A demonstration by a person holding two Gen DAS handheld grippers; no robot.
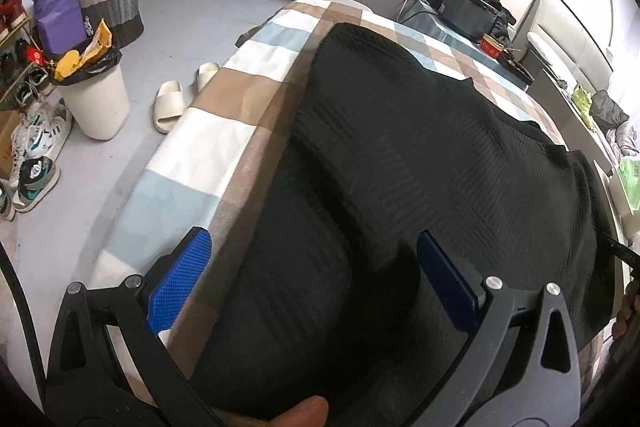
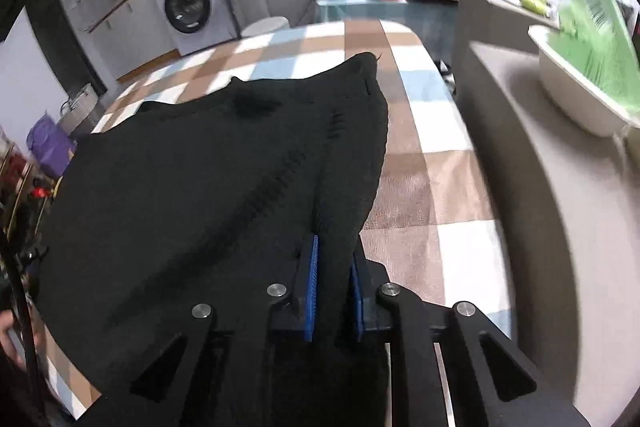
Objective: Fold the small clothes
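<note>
My right gripper [image 2: 334, 291] is clamped on the near edge of the black knit sweater [image 2: 208, 195], which lies on the checked tablecloth [image 2: 424, 163]. My left gripper [image 1: 314, 267] hangs spread wide over the sweater's near-left part.

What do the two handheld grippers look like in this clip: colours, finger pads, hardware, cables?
Both match: the left gripper and right gripper have matte black angular linkage arms with triangular cut-outs and round silver pivot pins. Their fingers carry bright blue, finely ribbed pads. A thin black cable runs along the left edge of both views. No sleeve shows.
</note>
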